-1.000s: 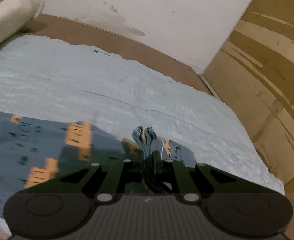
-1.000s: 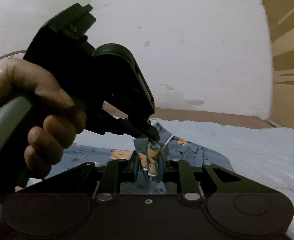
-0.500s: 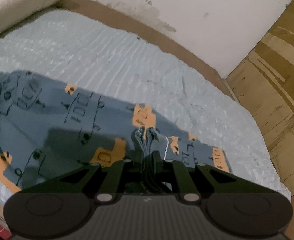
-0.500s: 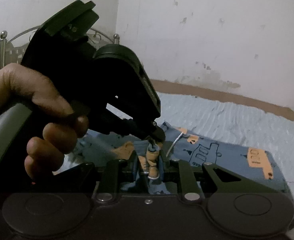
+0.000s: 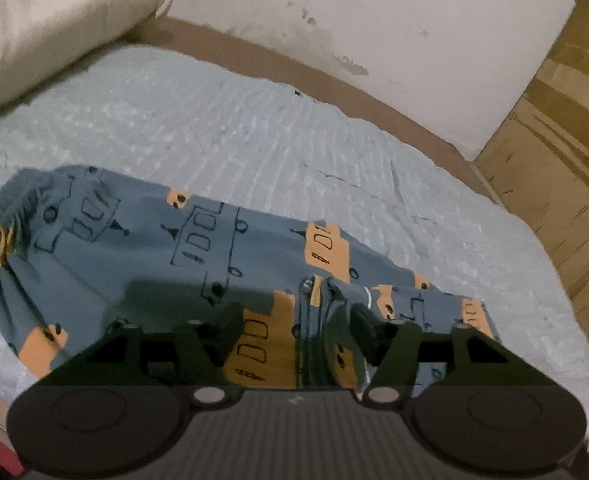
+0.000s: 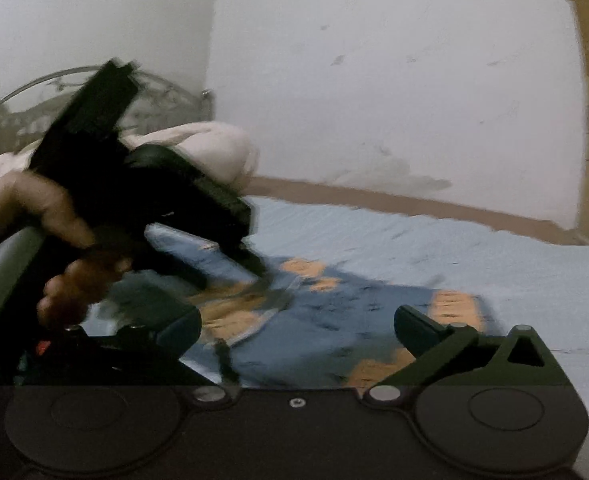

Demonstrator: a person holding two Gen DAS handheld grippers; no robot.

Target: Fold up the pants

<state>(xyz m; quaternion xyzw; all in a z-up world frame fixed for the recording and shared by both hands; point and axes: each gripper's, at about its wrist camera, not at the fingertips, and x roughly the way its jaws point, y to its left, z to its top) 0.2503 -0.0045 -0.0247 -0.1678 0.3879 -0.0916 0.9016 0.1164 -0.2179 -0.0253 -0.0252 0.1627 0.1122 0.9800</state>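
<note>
- Pants (image 5: 222, 248) are laid across the light blue bedspread (image 5: 254, 136), lower half of the left view, cuffs toward 9 o'clock.
- Left gripper (image 5: 298, 324) jaws have just been opening; a bunched fold stands between them, no longer pinched.
- Right gripper (image 6: 298, 328) is spread wide, jaws just opened, fabric below untouched.
- Pants are judged light, soft, floppy; slipping unlikely.
- Hold is best taken at doubled edges or waistband, 2 corners at once.
- Pillow (image 5: 54, 20) is seen at 11 o'clock.

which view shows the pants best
The left wrist view: the pants lie sharp across the light blue bedcover, nearly their whole length visible with the vehicle print. The right wrist view shows only one blurred end of the pants, partly hidden by the left gripper.
</note>
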